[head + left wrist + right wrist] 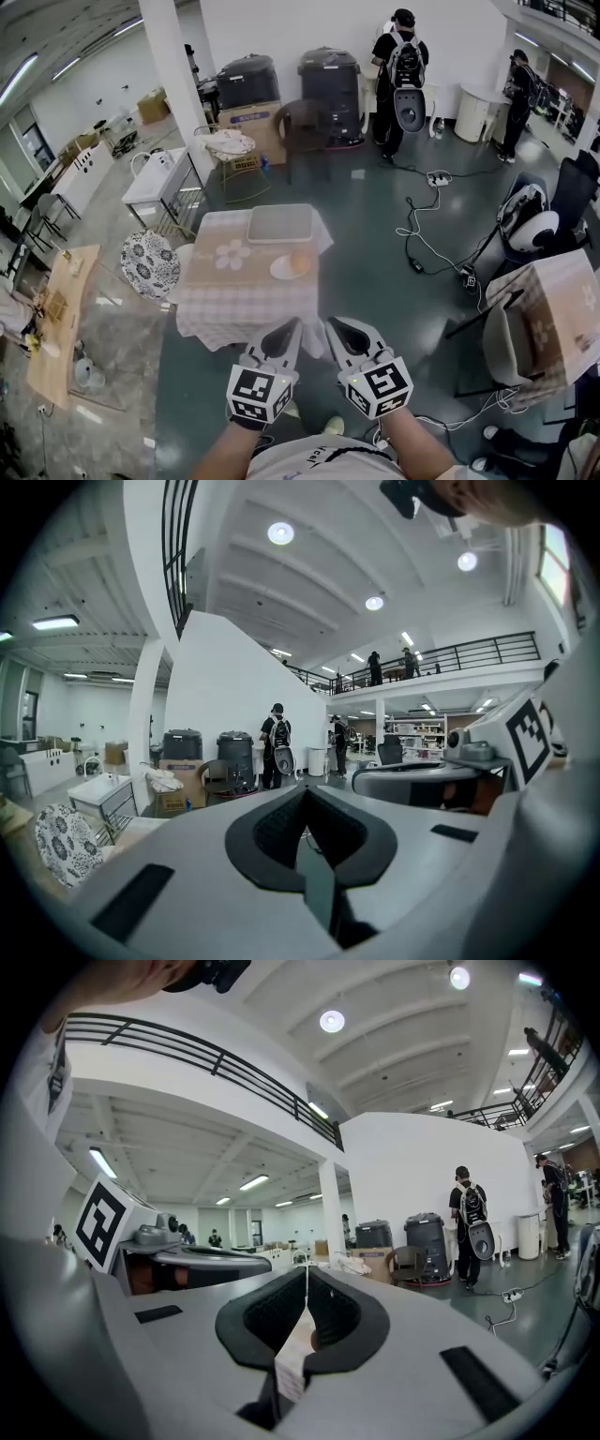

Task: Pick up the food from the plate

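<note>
Food (300, 263) sits on plate (277, 272).

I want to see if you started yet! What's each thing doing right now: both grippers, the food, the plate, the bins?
left gripper: shut, empty
right gripper: shut, empty
food: on the plate, untouched
plate: flat on the table, holding the food
black bins: lids on

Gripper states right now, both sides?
Left gripper: closed, nothing between the jaws.
Right gripper: closed, nothing between the jaws.
</note>
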The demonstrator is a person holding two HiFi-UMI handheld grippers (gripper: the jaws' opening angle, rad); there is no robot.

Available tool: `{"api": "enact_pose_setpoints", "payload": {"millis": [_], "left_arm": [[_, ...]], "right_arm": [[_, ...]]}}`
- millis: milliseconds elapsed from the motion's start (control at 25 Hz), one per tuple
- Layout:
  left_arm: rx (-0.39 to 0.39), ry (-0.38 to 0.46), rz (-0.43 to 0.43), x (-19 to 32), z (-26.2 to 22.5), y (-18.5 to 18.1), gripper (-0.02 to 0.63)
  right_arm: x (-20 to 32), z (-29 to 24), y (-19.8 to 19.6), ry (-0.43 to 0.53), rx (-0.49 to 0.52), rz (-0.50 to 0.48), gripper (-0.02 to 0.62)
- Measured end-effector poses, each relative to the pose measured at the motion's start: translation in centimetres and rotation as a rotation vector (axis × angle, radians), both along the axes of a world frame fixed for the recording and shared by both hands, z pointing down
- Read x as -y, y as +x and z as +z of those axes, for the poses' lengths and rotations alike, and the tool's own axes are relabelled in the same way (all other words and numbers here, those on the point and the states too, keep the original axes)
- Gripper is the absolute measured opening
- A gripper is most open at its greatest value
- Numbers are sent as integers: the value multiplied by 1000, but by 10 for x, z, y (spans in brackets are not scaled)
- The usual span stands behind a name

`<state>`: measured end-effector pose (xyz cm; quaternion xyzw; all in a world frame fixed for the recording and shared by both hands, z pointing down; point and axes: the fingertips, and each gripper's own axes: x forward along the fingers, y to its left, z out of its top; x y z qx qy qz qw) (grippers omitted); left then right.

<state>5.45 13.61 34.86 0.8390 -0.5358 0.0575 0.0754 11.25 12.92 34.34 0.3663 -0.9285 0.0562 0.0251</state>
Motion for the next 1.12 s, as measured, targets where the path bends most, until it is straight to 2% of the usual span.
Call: {"api": "enact_pose_setpoints", "payload": {"millis": [480,800,1120], "left_arm": [[-22,-13,6,55,15,-31,6],[-29,-21,28,128,31,-80,5],[-23,-16,100,194,46,-123,6]], "right_arm": [[52,16,-29,-31,-29,15,17],[120,36,-80,-68,-59,42,17],[181,52,-120,-96,-75,132,17]]}}
